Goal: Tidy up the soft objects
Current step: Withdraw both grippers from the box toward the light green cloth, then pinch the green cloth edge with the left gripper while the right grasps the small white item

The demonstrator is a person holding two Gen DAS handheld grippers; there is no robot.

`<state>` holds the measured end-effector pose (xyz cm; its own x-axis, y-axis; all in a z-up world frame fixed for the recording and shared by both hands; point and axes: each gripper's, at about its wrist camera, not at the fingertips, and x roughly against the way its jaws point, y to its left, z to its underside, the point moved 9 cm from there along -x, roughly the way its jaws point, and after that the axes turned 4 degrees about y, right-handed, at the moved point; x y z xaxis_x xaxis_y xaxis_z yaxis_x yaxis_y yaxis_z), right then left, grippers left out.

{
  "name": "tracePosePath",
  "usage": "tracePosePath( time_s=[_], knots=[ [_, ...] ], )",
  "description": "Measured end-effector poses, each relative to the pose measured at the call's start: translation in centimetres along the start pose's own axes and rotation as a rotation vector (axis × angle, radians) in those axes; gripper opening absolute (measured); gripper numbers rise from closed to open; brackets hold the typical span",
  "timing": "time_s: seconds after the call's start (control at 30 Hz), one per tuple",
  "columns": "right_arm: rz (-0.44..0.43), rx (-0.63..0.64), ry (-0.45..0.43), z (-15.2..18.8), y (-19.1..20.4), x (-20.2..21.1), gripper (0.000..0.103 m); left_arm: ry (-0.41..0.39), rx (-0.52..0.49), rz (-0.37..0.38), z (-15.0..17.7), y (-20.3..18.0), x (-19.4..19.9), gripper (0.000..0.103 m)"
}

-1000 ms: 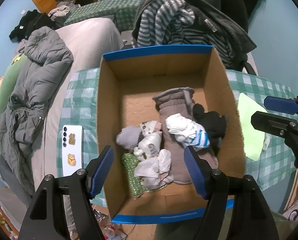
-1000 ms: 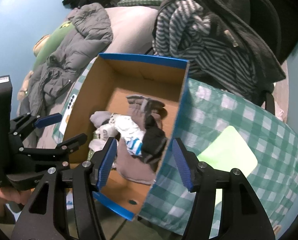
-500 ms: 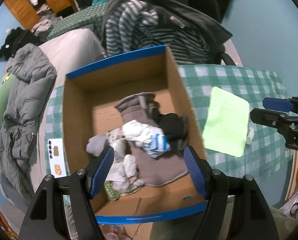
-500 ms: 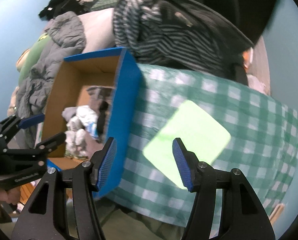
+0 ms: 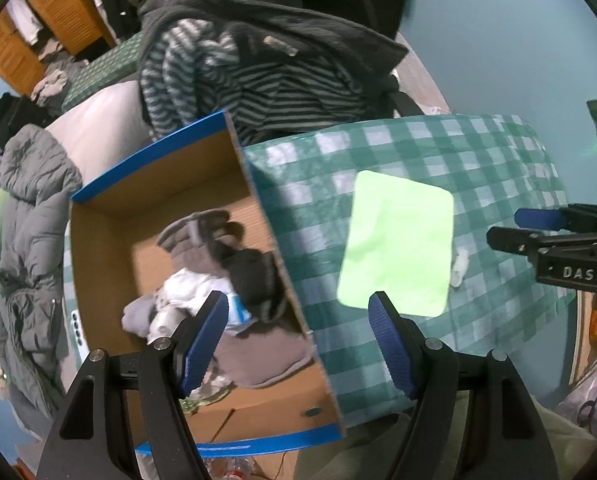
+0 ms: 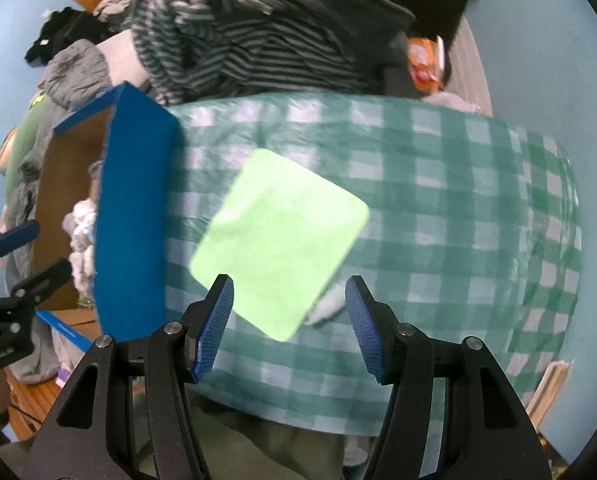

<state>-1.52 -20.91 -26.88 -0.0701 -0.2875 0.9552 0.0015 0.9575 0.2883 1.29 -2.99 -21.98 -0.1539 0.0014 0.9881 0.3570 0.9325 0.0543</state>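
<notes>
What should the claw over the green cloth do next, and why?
Probably lower the right claw onto the near corner of the green cloth and pinch it. Its jaws are open and empty, the cloth lies flat on the checked tablecloth, outside the box that already holds the other soft things.

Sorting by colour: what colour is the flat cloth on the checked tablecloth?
Light green cloth, clearest in the right wrist view.
</notes>
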Motion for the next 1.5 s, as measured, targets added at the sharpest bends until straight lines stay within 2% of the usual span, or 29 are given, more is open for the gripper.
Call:
tracePosePath(
  time_s=[0.23,0.47,0.93,1.23,1.5],
  knots=[
    [-0.012,-0.060,0.051,1.6,-2.7,-2.5,0.059,0.034,-0.041,0.018,-0.8,-3.2,-1.8,0.075],
    [-0.015,-0.071,0.081,2.7,-3.3,-4.8,0.059,0.075,-0.082,0.018,-0.9,-6.1,-4.7,0.075],
    [-0.007,-0.059,0.114,3.1,-2.8,-8.7,0.058,0.130,-0.123,-0.012,-0.4,-7.8,-8.2,0.075],
    [0.007,-0.052,0.135,3.4,-2.8,-10.2,0.025,0.140,-0.127,-0.021,-0.5,-7.6,-8.5,0.075],
    [0.010,-0.050,0.117,3.7,-4.2,-8.7,0.023,0.154,-0.115,0.004,-0.6,-8.3,-9.2,0.075]
  ],
)
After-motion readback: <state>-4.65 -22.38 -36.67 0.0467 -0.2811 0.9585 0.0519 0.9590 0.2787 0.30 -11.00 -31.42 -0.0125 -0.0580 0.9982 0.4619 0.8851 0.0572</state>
